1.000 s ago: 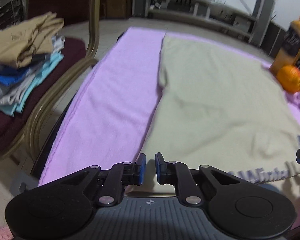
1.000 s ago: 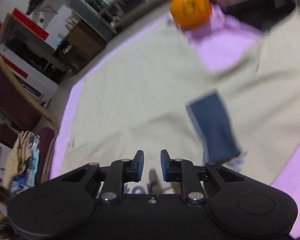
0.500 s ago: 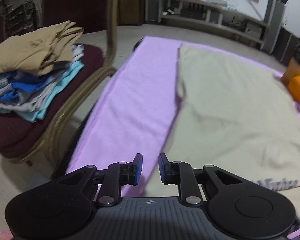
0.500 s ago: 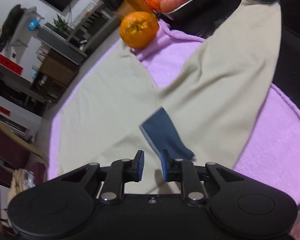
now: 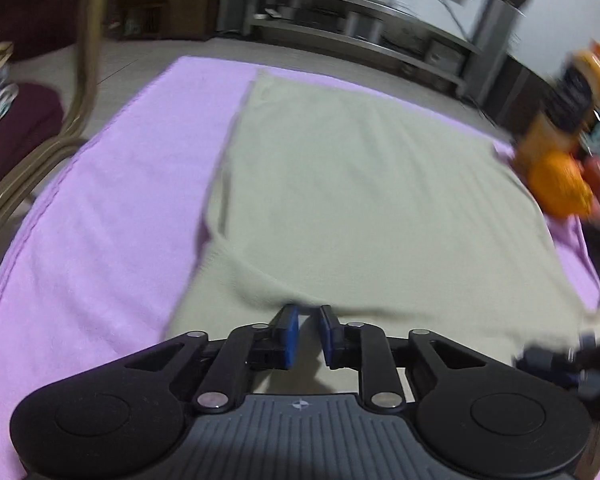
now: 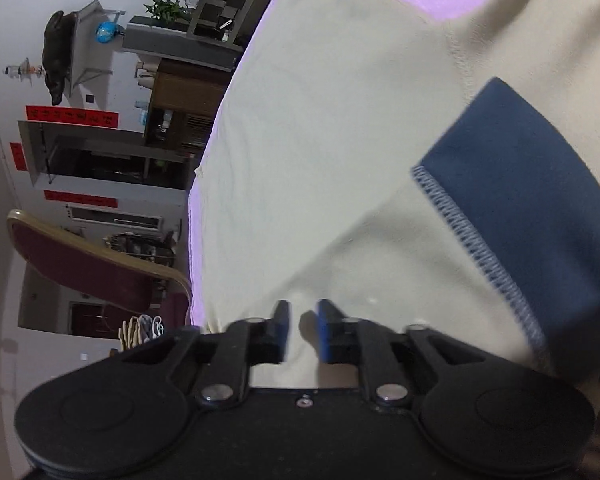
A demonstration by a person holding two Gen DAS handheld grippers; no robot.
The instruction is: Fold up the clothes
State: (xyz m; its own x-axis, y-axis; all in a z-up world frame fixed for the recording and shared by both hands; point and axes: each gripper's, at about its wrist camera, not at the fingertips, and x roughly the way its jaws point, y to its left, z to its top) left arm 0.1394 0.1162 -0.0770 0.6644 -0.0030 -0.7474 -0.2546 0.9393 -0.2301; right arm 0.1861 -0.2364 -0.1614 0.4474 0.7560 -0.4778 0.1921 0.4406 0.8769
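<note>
A cream shirt (image 5: 360, 184) lies spread on a purple towel (image 5: 112, 208). In the left wrist view, my left gripper (image 5: 309, 320) is over the shirt's near edge. Its jaws are nearly together on a raised ridge of cream cloth that runs up to the fingertips. In the right wrist view, my right gripper (image 6: 303, 316) pinches cream cloth of the shirt (image 6: 320, 120), and a crease runs into its tips. The sleeve's navy cuff (image 6: 528, 208) lies folded over the body just right of it. My right gripper shows blurred at the lower right of the left wrist view (image 5: 560, 360).
An orange (image 5: 560, 188), an orange juice bottle (image 5: 572, 100) and a red fruit (image 5: 598, 172) stand at the towel's right edge. A wooden chair with a maroon seat (image 5: 16, 120) holding stacked clothes stands to the left. Shelving lines the far wall.
My left gripper swung from the shirt's left edge to over its near hem, lifting a ridge of cloth. The right view rolled and closed in; the navy cuff now lies over the body.
</note>
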